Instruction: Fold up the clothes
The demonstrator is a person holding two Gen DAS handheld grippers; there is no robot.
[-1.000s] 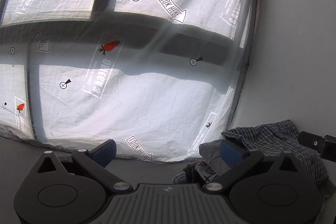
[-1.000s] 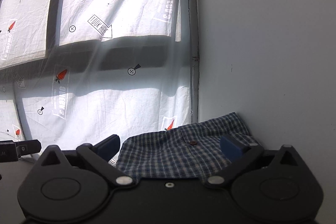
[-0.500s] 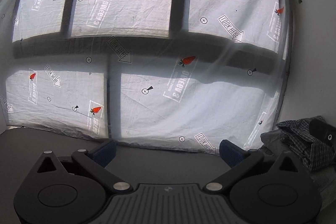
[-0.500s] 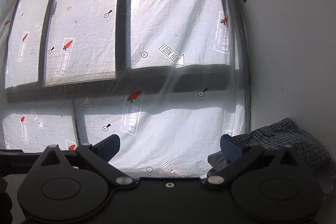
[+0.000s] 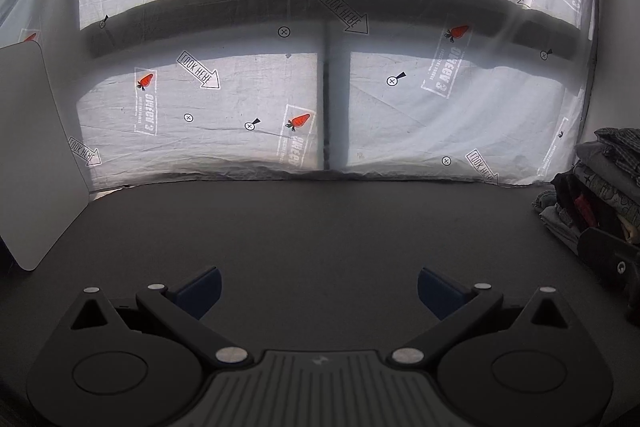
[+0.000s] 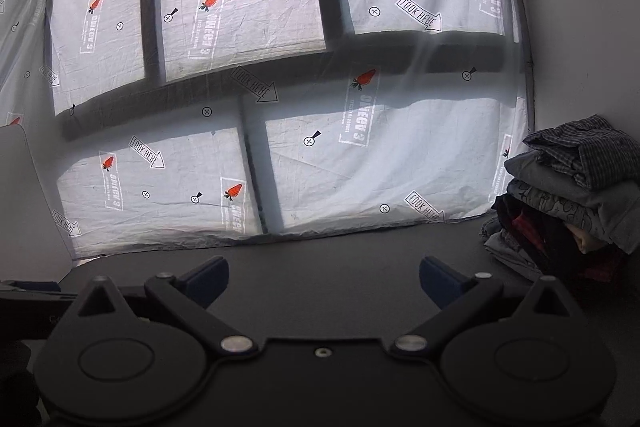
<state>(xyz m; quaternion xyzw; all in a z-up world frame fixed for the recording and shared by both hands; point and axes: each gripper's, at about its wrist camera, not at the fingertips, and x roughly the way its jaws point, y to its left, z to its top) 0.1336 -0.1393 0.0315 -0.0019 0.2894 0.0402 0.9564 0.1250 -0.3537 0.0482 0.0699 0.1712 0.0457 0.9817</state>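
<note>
We see the stack of folded clothes (image 6: 568, 195) at the right edge of the dark tabletop (image 6: 340, 267), set against the white wall (image 6: 580, 27). A blue-and-white checked shirt (image 6: 584, 147) lies on top, somewhat rumpled. Below it sit a plain grey layer, a grey printed layer, then dark and red pieces, with pale denim-like fabric at the bottom. In the left wrist view the same stack (image 5: 600, 183) shows at the far right, with the other gripper's black body in front of its lower part.

Compared with one second ago, both cameras have drawn back from the stack. The checked shirt then filled the space between the right gripper's fingers; now it lies well apart, to the right of them. The bare tabletop, scarcely seen then, now spans both views.

The left gripper (image 5: 318, 287) is released, its blue-padded fingers spread wide over bare tabletop, grasping nothing. The right gripper (image 6: 324, 277) is likewise released and empty.

Behind the tabletop, a translucent white sheet (image 6: 320, 127) covers a window with dark frame bars. Its print shows through reversed: arrows marked "LOOK HERE", red carrot figures beside boxed lettering we cannot read with certainty, and small circled crosses. A white board (image 5: 36, 155) stands at the left edge.
</note>
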